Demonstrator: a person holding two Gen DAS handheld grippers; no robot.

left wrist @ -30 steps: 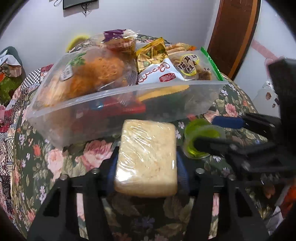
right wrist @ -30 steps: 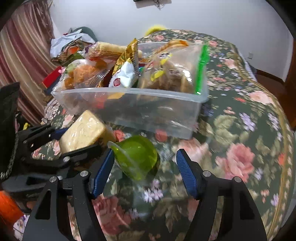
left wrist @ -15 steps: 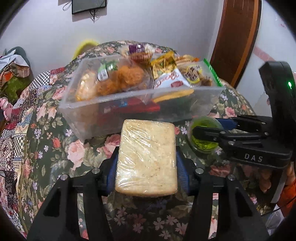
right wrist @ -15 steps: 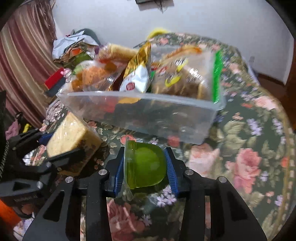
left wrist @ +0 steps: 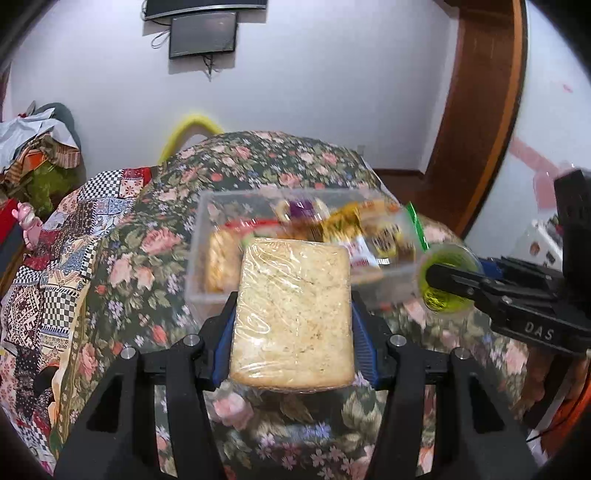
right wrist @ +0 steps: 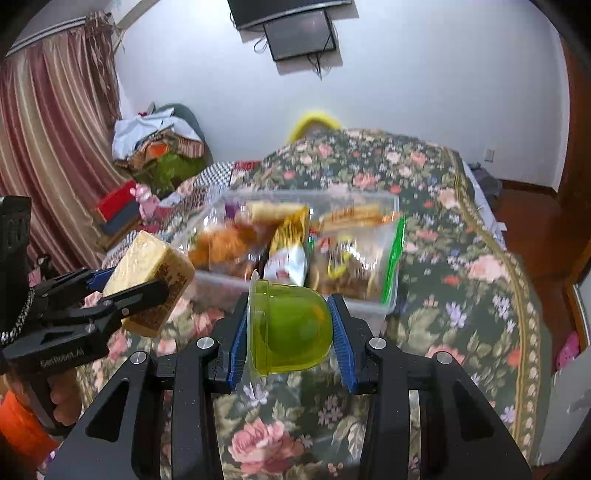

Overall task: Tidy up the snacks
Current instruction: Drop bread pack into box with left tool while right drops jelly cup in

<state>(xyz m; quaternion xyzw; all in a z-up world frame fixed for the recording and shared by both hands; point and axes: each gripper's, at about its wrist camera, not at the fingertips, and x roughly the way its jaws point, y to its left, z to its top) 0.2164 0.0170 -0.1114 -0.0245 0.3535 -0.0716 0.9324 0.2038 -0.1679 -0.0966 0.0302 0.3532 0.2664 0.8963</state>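
— What is the left gripper (left wrist: pixel 291 328) holding?

— Its jaws are clamping on a plastic-wrapped cake slab (left wrist: pixel 291 314), one blue pad pressing each long side. The slab is hanging in the air above the flowered bedspread (left wrist: pixel 122 258), just in front of the clear plastic bin (left wrist: pixel 197 266).

— And the right gripper (right wrist: pixel 290 326)?

— Its jaws are squeezing a green jelly cup (right wrist: pixel 291 328), which is lying on its side between the pads with its rim pointing to the left. It too is being held off the bed, near the front wall of the bin.

— Where is the bin sitting?

— On the bed, roughly in the middle of the bedspread, well away from the far edge. It is looking full: an orange crumbly snack pack (right wrist: pixel 225 243), a yellow and white packet (right wrist: pixel 290 247) standing upright, and a zip bag (right wrist: pixel 364 254) with a green seal along its right end. The contents are blurring, so I am not making out labels.

— How are the two grippers standing to each other?

— Side by side, apart, the cake slab to the left of the jelly cup, both facing the bin.

— Anything else around?

— A striped curtain (right wrist: pixel 55 147) is hanging on the left, a clothes pile (right wrist: pixel 159 147) is lying beside the bed, and a dark screen (left wrist: pixel 203 35) is hanging on the white wall.
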